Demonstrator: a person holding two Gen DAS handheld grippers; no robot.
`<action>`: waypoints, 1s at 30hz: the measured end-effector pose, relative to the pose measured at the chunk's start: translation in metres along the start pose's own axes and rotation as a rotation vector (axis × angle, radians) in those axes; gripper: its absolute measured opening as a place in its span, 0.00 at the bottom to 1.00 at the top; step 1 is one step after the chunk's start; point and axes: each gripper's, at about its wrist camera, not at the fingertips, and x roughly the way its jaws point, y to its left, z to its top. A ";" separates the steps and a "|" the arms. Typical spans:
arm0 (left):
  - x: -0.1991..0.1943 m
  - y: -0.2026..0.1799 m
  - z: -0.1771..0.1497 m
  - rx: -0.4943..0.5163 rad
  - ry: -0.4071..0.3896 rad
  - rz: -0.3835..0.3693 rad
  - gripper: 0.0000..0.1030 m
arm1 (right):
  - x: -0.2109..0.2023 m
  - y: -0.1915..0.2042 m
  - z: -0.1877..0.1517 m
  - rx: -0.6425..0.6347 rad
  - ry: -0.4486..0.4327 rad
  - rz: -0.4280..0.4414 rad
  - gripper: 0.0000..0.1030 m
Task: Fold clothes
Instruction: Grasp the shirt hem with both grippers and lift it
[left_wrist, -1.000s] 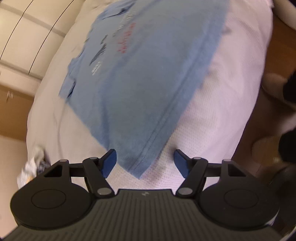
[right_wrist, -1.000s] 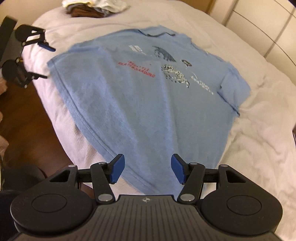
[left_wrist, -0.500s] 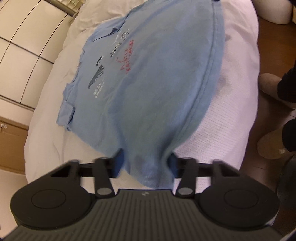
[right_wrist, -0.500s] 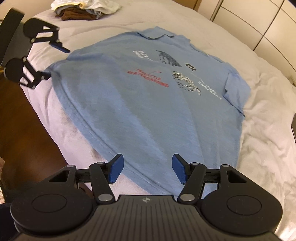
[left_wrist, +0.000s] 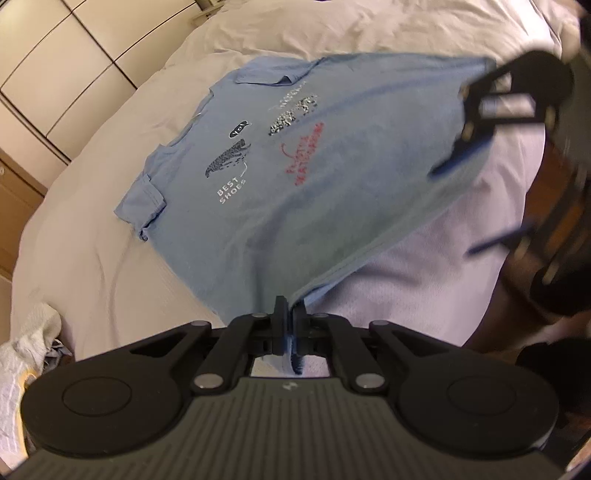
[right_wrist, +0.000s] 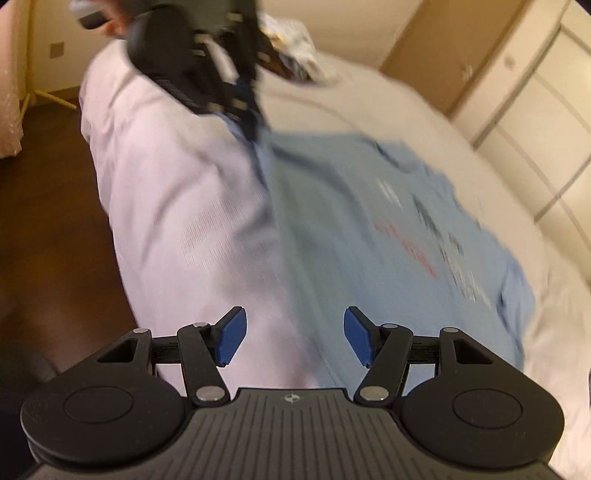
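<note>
Plainly, "BEST SHOES" on T-shirt (left_wrist: 332, 192)

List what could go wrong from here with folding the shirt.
1. Only the left gripper is shut on the shirt, pinching a hem corner. The right gripper is open with nothing between its fingers, so lifting now would likely drag the shirt askew.
2. The pinch holds only a small bit of cloth; a tug might pull it free.
3. The hem lies near the bed edge, so a dropped corner could slide off.
</note>
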 end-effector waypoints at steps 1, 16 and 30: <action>-0.001 0.001 0.002 -0.006 -0.001 -0.002 0.01 | 0.006 0.005 0.004 -0.008 -0.009 -0.014 0.59; -0.003 -0.004 -0.005 0.018 0.039 0.013 0.01 | -0.002 -0.062 -0.115 -0.133 0.232 -0.346 0.37; 0.009 -0.011 -0.004 0.087 0.092 0.029 0.01 | -0.016 -0.112 -0.172 -0.325 0.321 -0.374 0.00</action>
